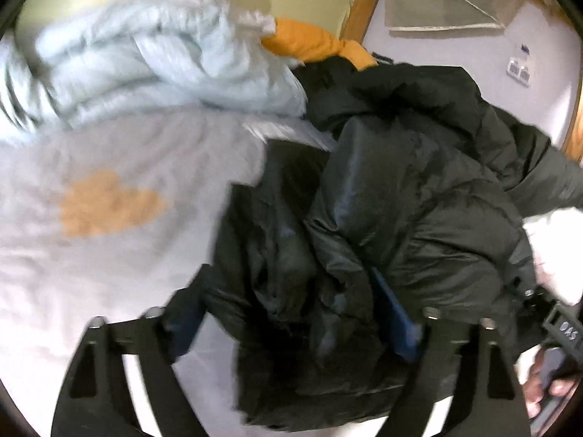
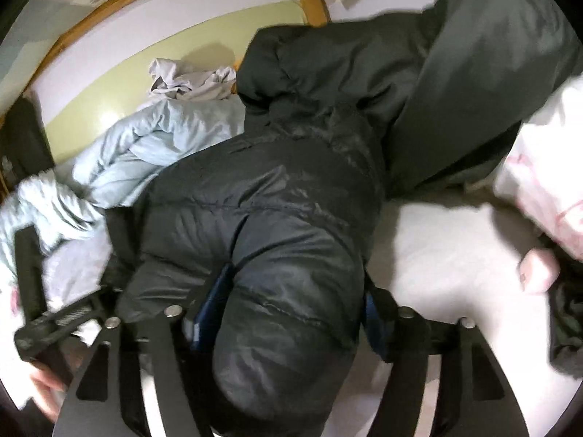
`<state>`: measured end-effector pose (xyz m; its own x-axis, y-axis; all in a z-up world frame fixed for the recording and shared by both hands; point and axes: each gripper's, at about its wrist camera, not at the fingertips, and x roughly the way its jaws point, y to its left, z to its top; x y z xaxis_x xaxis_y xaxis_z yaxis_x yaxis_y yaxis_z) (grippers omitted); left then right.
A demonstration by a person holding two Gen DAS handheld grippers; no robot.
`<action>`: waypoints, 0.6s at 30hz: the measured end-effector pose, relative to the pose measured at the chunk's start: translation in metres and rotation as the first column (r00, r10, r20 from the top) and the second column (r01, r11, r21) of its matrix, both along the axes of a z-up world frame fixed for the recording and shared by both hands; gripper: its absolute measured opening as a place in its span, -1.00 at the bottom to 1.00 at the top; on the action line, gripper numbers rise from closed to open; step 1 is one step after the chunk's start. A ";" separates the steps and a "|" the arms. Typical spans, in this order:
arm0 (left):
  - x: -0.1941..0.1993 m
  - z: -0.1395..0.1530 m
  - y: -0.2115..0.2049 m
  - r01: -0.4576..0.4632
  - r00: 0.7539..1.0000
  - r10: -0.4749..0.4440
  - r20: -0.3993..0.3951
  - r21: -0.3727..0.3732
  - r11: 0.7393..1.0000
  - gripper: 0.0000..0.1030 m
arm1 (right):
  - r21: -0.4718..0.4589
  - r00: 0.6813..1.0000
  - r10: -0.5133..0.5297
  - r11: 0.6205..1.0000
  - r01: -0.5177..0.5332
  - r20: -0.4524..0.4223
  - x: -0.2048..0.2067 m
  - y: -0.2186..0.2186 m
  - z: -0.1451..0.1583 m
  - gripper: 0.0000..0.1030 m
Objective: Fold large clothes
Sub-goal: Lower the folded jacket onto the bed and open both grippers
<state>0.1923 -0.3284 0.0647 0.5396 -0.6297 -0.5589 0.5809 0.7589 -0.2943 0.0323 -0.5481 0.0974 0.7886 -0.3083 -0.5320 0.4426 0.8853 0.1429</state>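
A black puffer jacket (image 1: 393,196) lies bunched on the bed, and it fills the middle of the right wrist view (image 2: 277,218). My left gripper (image 1: 291,320) stands wide with the jacket's bulk between its blue-padded fingers (image 1: 397,324). My right gripper (image 2: 284,309) also has the jacket's quilted fabric between its fingers (image 2: 215,302). Neither pair of fingers is seen pinched together. The right gripper's body shows at the lower right of the left wrist view (image 1: 557,331). The left gripper's body shows at the lower left of the right wrist view (image 2: 54,317).
The bed has a pale sheet (image 1: 73,276) with an orange heart print (image 1: 105,204). A light blue duvet (image 1: 145,65) is heaped at the back, with an orange garment (image 1: 309,40) and grey cloth (image 2: 189,80) beside it. A white-pink pillow (image 2: 546,167) lies right. A wooden frame (image 2: 109,11) lines the wall.
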 end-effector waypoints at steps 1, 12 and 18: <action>-0.002 0.003 0.003 -0.016 0.999 0.016 0.033 0.010 1.000 0.85 | -0.054 1.000 -0.020 0.998 0.020 -0.002 -0.002 0.007 0.001 0.52; -0.061 0.056 0.080 -0.072 0.942 0.060 0.329 0.025 0.997 0.99 | -0.121 0.983 -0.098 0.986 0.117 0.154 -0.044 0.063 0.044 1.00; -0.099 0.070 0.149 -0.106 0.929 0.110 0.352 -0.031 0.994 0.99 | -0.114 0.976 -0.056 0.990 0.081 0.211 -0.077 0.116 0.056 1.00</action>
<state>0.0936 -0.1789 0.1347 0.7657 -0.5618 -0.3133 0.5637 0.8206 -0.0940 -0.0445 -0.4325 0.1529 0.8524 -0.4175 -0.3148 0.4748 0.8702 0.1317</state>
